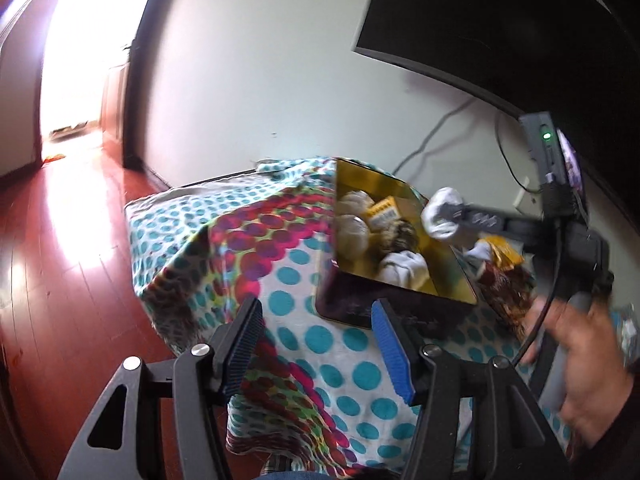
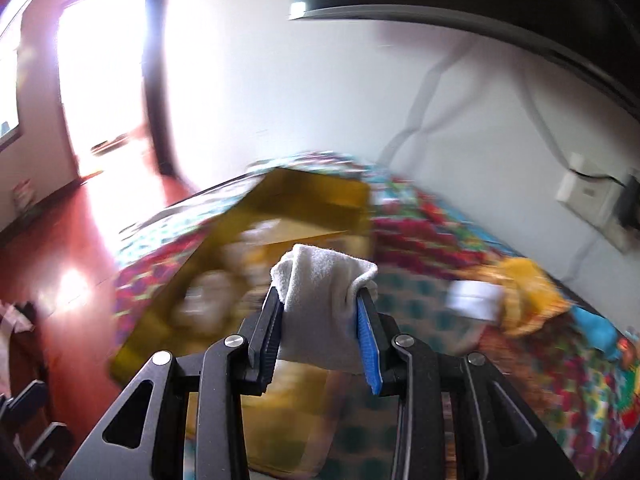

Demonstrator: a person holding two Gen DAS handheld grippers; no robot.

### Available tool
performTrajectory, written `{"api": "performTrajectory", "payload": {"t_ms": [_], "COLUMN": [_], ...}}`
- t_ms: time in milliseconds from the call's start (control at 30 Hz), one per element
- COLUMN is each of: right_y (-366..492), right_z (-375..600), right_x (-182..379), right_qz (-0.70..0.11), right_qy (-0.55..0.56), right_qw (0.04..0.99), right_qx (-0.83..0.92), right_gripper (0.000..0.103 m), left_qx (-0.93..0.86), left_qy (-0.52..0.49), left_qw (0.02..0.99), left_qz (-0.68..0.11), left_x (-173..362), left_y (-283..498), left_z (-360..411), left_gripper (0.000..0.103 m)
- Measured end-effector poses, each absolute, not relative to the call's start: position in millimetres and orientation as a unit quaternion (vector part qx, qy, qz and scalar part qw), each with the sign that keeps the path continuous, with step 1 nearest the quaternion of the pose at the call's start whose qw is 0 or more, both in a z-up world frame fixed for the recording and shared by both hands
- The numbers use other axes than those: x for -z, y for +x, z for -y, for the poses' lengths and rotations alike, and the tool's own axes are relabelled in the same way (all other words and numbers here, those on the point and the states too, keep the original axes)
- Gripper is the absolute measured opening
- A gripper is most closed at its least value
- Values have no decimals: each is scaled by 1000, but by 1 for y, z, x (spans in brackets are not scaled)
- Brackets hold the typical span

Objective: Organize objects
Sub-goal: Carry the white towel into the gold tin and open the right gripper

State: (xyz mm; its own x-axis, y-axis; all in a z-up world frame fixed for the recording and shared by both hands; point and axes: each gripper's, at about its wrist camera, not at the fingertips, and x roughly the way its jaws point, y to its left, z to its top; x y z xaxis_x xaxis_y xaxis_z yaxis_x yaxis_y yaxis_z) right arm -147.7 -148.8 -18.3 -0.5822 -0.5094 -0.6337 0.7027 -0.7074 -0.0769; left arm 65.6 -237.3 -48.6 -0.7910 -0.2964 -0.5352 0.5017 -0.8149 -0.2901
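This is a room in a home — most likely a living room or bedroom. A polished red-brown wooden floor (image 1: pixel 68 240) runs to an open doorway (image 1: pixel 88 52) flooded with daylight, a dark flat screen (image 1: pixel 500 12) hangs on a plain pale wall (image 1: pixel 248 80) with cables (image 1: pixel 432 136) trailing below it, and a wall socket (image 2: pixel 592 196) sits nearby. A brightly dotted cloth (image 1: pixel 304 336) in teal and magenta covers a table or bed — which of the two cannot be told — and carries an open gold tin (image 1: pixel 400 184) of small household bits.
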Motion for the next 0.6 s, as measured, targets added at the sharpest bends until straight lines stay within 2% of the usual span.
{"api": "performTrajectory", "payload": {"t_ms": [300,433,500,567,600], "right_y": [-129,-130,-129,-127,-125], "right_z": [185,189,190,188,187], "right_x": [42,44,44,42,39], "right_qz": [-196,-188,-184,-181,-177], "right_qy": [310,317,319,316,311], "right_qw": [374,381,387,388,389], "right_qx": [852,848,846,847,849], "right_gripper": [34,40,49,79,82], "left_qx": [922,919,918,917,917], "left_qy": [235,241,245,247,248], "left_qw": [218,217,215,212,211], "left_qz": [-217,-224,-227,-231,-229], "left_x": [49,52,53,54,55], "left_y": [63,61,60,59,58], "left_z": [241,243,243,243,242], "left_gripper": [58,58,58,58,58]}}
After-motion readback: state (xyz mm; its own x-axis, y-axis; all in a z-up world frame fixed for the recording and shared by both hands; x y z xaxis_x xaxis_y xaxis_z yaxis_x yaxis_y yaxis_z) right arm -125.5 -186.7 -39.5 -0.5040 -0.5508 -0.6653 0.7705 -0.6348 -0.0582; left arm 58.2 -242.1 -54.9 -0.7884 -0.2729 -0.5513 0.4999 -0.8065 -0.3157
